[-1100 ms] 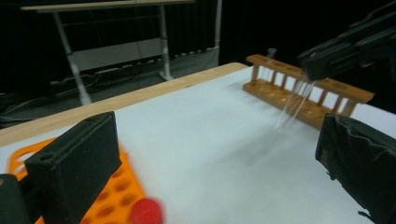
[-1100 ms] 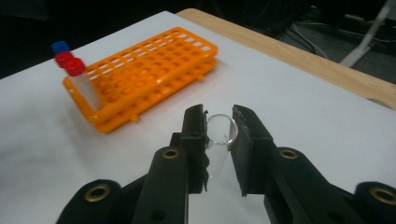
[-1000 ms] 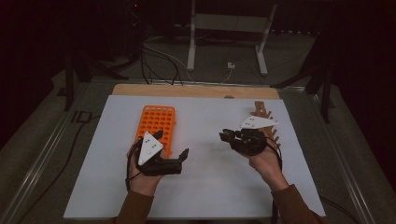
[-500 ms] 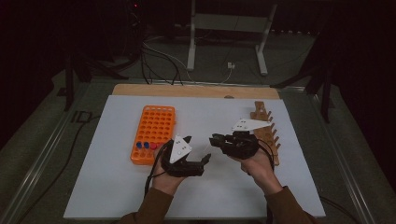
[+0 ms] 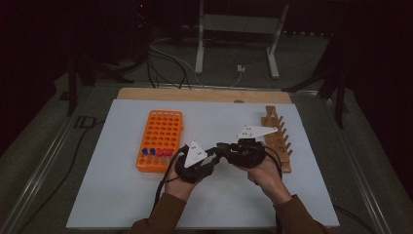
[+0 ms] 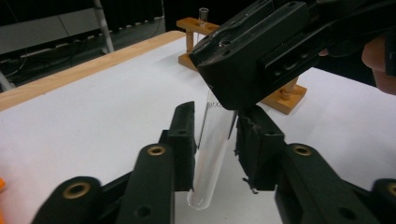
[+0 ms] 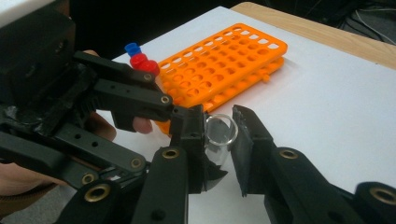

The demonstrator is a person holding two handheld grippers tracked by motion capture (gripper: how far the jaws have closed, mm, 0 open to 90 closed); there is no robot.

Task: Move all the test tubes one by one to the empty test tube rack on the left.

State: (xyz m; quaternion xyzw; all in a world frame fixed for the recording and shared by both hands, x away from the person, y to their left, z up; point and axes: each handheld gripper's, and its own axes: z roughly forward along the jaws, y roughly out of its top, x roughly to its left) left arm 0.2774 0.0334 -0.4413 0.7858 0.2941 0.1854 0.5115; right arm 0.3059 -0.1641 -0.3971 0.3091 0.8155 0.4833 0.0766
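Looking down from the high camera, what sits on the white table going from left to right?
Orange tube rack with red and blue capped tubes → left gripper → right gripper → wooden peg rack.

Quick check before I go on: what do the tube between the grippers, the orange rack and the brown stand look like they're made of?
Test tube: clear and glossy, the table shows through it; glass or clear plastic, cannot tell. Orange rack: likely moulded plastic, uniform bright colour, smooth slight sheen. Brown stand: looks like unpainted wood, matt tan with turned pegs.
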